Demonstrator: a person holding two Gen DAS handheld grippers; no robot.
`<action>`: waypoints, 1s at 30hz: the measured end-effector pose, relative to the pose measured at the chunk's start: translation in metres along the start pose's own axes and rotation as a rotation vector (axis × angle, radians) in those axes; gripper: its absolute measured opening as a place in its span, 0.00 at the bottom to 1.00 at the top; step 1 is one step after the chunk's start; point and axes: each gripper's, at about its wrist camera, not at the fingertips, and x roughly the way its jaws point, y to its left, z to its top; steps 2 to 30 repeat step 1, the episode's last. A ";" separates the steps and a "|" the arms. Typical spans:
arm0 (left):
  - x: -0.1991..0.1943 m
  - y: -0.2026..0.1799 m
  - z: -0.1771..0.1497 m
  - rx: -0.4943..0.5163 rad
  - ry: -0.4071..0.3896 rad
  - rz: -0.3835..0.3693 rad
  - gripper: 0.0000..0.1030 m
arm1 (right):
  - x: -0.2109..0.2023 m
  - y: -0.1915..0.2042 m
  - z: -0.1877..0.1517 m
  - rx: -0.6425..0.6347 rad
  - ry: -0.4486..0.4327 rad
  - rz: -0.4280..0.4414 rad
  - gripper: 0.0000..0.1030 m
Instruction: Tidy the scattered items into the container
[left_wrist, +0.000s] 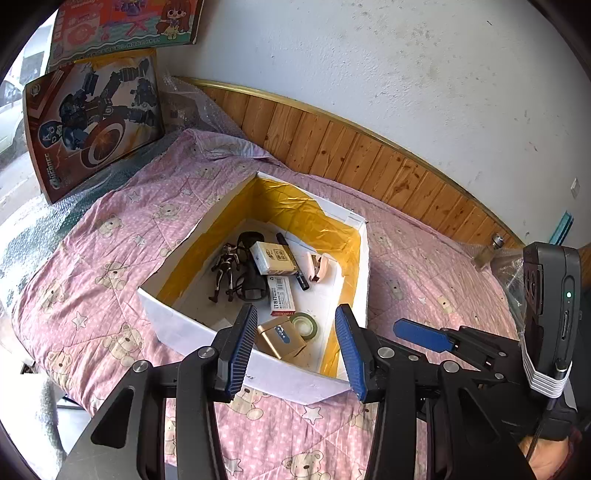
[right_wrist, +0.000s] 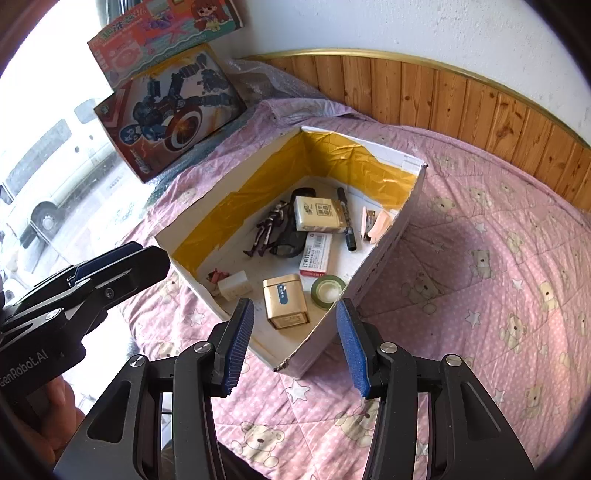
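Both grippers hang spread wide and hold nothing above the near edge of the white box (left_wrist: 177, 325) on the pink quilt (left_wrist: 110, 229): the left gripper (left_wrist: 295, 347) over its near wall, the right gripper (right_wrist: 295, 343) over its near corner. The gold tin (right_wrist: 285, 301), tape roll (right_wrist: 327, 290), marker (right_wrist: 346, 218), toy figure (right_wrist: 266, 230) and cream packet (right_wrist: 317, 214) lie inside the box. Only the right wrist view shows the small white block (right_wrist: 234, 288) behind the near wall, while only the left wrist view shows a glass bottle (left_wrist: 489, 251) by the wood panelling (left_wrist: 369, 158).

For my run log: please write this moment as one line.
left gripper: open, empty | right gripper: open, empty | box: holds items
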 end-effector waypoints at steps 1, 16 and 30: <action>-0.002 -0.001 -0.001 0.003 -0.001 0.001 0.44 | -0.002 0.001 0.000 -0.001 -0.004 -0.001 0.48; -0.002 -0.001 -0.001 0.003 -0.001 0.001 0.44 | -0.002 0.001 0.000 -0.001 -0.004 -0.001 0.48; -0.002 -0.001 -0.001 0.003 -0.001 0.001 0.44 | -0.002 0.001 0.000 -0.001 -0.004 -0.001 0.48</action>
